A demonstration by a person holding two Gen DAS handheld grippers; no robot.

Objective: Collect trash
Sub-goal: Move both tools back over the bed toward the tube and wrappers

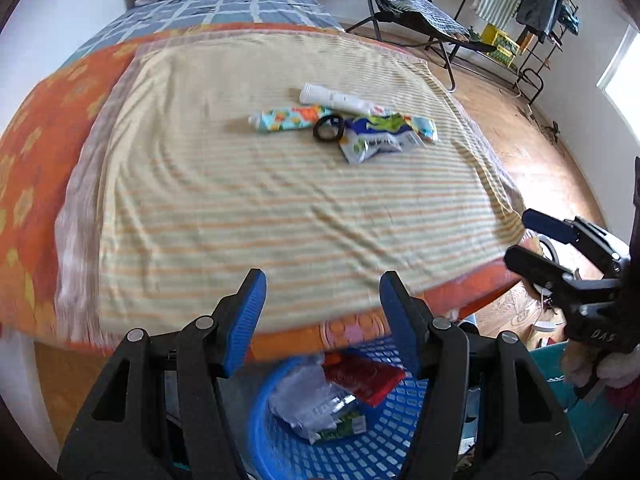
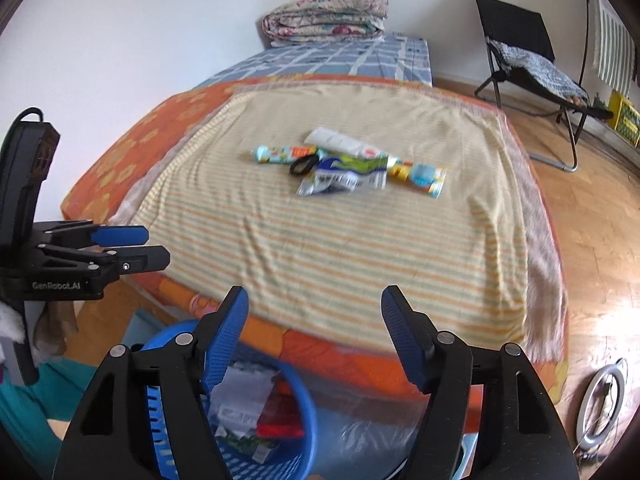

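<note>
My left gripper [image 1: 322, 296] has its blue jaws standing wide apart with nothing between them; it hangs over the near edge of the bed. My right gripper [image 2: 314, 314] is likewise wide, nothing between the pads, also above the bed's near edge. Each shows in the other's view, off to the side, empty.

Below both, on the floor against the near edge, sits a blue basket [image 1: 404, 436] with slotted walls. Inside it lie a clear plastic wrapper [image 1: 308, 404], a red packet [image 1: 366, 380] and a green-printed packet [image 1: 340, 426].

Further out, a striped cloth [image 1: 240, 208] covers the bed, with an orange sheet [image 1: 36, 160] beneath it. Near the cloth's middle, toward its far edge, the remaining trash lies in a cluster. A white tube [image 1: 332, 98] lies with its long axis across the bed. Just in front, a colourful tube [image 1: 290, 118] lies roughly parallel, its cap pointing to the left edge. A black ring [image 1: 329, 128] rests touching it. A crumpled blue-green pouch [image 1: 378, 136] lies just right of the ring, and a wrapper [image 1: 424, 126] pokes out toward the right edge.

Beyond, a folded quilt [image 2: 326, 18] sits at the far end.
</note>
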